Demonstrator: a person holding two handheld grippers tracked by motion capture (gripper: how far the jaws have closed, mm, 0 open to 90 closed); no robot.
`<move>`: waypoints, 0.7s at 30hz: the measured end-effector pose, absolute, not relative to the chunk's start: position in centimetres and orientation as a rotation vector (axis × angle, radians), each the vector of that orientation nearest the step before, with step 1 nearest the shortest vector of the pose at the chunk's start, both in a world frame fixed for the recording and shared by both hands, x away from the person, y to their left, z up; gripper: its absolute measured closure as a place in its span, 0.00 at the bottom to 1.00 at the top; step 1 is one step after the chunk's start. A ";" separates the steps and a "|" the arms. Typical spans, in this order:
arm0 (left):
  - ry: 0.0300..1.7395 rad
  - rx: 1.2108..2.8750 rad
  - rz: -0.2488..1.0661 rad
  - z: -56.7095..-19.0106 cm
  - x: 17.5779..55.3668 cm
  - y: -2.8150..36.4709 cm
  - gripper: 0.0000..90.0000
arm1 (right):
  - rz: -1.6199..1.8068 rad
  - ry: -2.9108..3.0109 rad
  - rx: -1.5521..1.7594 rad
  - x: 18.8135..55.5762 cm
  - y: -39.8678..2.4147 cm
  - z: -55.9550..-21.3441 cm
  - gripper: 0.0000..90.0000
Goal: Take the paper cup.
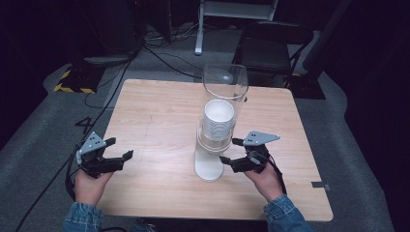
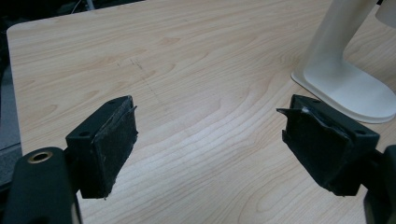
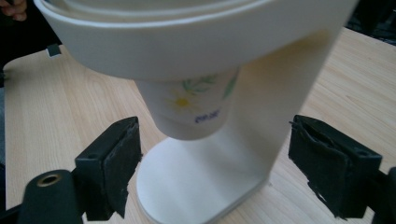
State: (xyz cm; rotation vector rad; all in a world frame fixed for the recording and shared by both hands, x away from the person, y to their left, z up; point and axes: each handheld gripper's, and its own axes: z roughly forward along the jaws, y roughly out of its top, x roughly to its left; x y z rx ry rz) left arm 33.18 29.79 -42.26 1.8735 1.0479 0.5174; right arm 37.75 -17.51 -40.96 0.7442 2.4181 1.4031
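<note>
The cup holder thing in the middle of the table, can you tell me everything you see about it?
The cup dispenser is a white, plastic-looking stand with a flat oval foot resting on the wooden table. A clear tube rises from its top, and a stack of white paper cups sits inside. The bottom cup pokes out underneath the white ring; it has a daisy and small blue writing. The right gripper is beside it, jaws open, not touching.

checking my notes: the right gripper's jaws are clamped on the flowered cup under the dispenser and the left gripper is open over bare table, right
Not quite. In the right gripper view the right gripper has its jaws standing open on either side of the flowered cup, not touching it. The rest holds: the cup hangs under the dispenser, and the left gripper is open over bare table.
</note>
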 end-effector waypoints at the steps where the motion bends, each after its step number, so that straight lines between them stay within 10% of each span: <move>1: 1.048 1.875 0.521 -42.3 33.2 29.8 0.19 | 1.410 2.421 0.744 37.8 -17.2 -41.1 0.20; 21: 1.074 1.866 0.491 -42.8 33.5 29.9 0.19 | 1.584 2.360 0.763 39.2 -14.1 -42.2 0.26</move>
